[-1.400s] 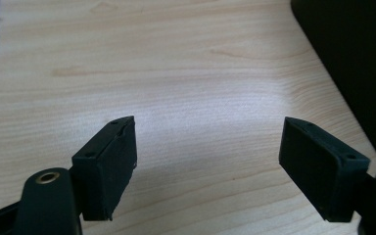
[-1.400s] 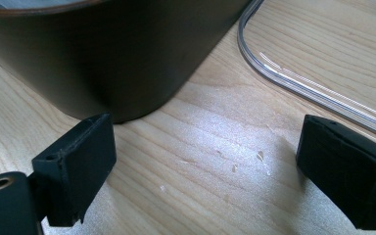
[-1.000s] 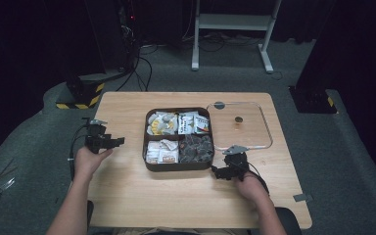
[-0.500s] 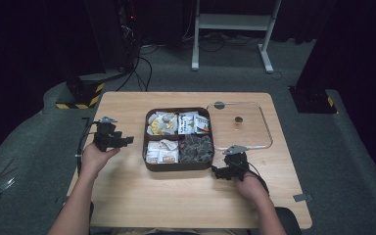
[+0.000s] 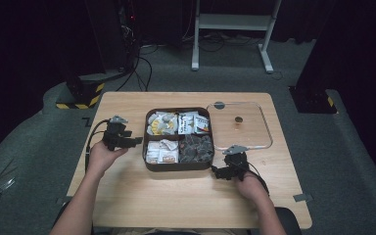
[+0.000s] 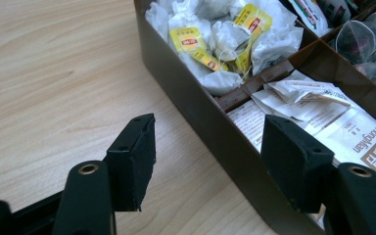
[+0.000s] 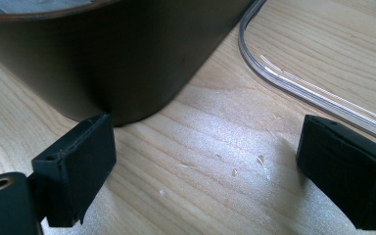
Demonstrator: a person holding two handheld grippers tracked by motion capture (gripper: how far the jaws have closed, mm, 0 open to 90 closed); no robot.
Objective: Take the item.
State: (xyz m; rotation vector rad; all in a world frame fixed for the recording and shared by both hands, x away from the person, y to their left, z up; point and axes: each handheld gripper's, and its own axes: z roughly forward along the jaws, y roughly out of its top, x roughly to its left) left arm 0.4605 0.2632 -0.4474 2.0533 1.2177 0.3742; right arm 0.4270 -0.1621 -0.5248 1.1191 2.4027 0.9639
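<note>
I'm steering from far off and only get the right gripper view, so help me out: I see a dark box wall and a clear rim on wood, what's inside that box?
Observer: The brown box has four compartments holding tea bags and sachets; yellow-tagged tea bags fill one of them.
Operator: Is the clear rim a lid?
Observer: It looks like one: a clear lid lying flat on the table beside the box, with a small knob at its middle.
Operator: Where's the left gripper?
Observer: The left gripper is open, its jaws straddling the box's left wall; the right gripper is open too.
</note>
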